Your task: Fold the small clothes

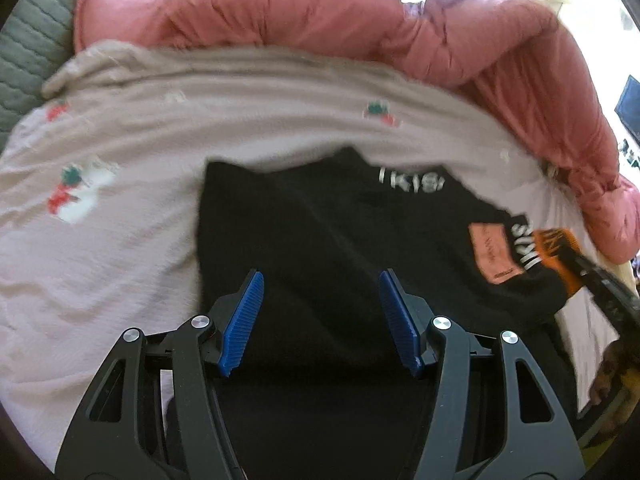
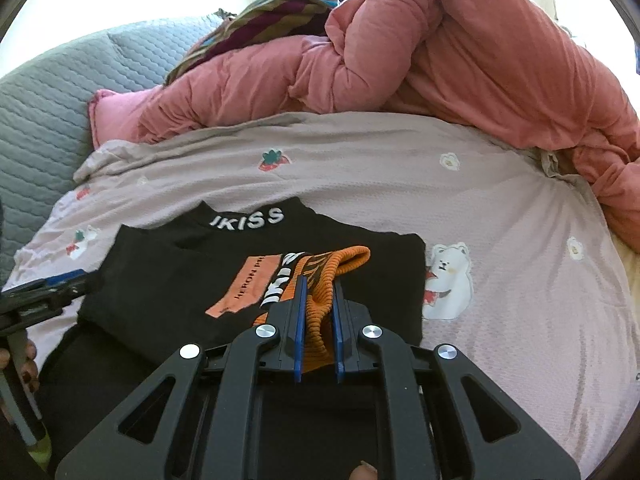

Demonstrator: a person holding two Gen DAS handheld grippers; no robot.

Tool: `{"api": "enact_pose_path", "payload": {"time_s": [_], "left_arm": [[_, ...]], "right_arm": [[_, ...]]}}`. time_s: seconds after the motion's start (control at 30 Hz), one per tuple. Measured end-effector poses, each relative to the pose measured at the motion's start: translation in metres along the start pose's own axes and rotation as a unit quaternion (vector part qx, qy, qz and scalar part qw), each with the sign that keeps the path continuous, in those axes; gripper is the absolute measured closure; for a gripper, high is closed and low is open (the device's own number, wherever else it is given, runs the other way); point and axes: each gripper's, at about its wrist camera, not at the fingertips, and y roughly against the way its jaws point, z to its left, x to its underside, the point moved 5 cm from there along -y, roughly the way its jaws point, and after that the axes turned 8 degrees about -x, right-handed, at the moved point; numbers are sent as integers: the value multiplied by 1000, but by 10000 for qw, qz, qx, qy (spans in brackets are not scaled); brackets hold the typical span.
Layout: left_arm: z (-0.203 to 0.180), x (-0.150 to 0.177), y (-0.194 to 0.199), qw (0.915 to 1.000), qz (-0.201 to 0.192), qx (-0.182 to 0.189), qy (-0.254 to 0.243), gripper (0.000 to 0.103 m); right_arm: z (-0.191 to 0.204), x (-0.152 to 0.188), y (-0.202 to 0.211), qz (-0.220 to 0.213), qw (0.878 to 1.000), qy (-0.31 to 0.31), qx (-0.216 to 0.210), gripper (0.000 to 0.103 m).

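Note:
A small black sweater (image 2: 168, 288) with white "IKISS" lettering at the collar and an orange patch lies on a pale pink bedsheet (image 2: 400, 184); it also shows in the left wrist view (image 1: 312, 232). My right gripper (image 2: 319, 284) is shut on the sweater's orange ribbed cuff (image 2: 340, 268), held over the sweater's chest. It shows at the right edge of the left wrist view (image 1: 588, 268). My left gripper (image 1: 320, 280) is open and empty, just above the sweater's lower left part; it shows at the left in the right wrist view (image 2: 68, 280).
A bunched pink-red duvet (image 2: 460, 60) lies along the back and right of the bed. A grey quilted cover (image 2: 40, 92) is at the left. Striped fabric (image 2: 260, 16) sits behind the duvet. The sheet has bear and strawberry prints (image 2: 448, 280).

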Motion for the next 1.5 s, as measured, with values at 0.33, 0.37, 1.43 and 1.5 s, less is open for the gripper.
{"api": "enact_pose_path", "payload": {"time_s": [0.33, 0.37, 1.43, 1.5], "left_arm": [[14, 23, -8, 9997, 107, 209, 82, 51], [14, 24, -7, 9998, 93, 193, 59, 51], [15, 36, 14, 10000, -16, 9, -92, 50], [15, 36, 19, 10000, -58, 18, -71, 50]], "right_arm": [[-5, 16, -3, 229, 9992, -197, 259, 82], [0, 17, -3, 236, 9994, -113, 214, 78], [31, 46, -3, 763, 9969, 142, -111, 41], [31, 44, 1, 699, 9974, 129, -107, 40]]}}
